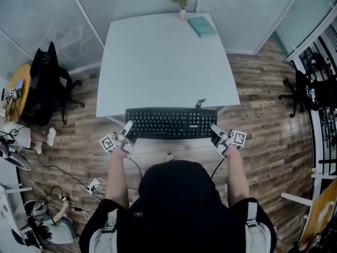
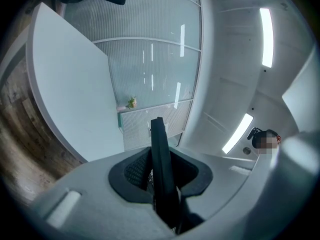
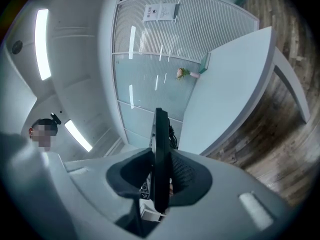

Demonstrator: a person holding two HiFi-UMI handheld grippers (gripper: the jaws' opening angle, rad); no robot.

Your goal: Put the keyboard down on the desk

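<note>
Keyboard (image 1: 171, 123), black, lies crosswise over the near edge of the white desk (image 1: 163, 57) in the head view, with the left gripper (image 1: 126, 132) on its left end and the right gripper (image 1: 216, 133) on its right end; I cannot tell whether it touches the desktop. In the left gripper view the keyboard (image 2: 161, 159) runs edge-on between the jaws, which are clamped on it. In the right gripper view the keyboard (image 3: 161, 154) again stands edge-on, pinched between the jaws from both sides.

White desk (image 1: 163, 62) standing before me on wooden floor (image 1: 263, 115), flower vase (image 1: 181, 10) and teal book (image 1: 201, 26) sitting at its far edge
</note>
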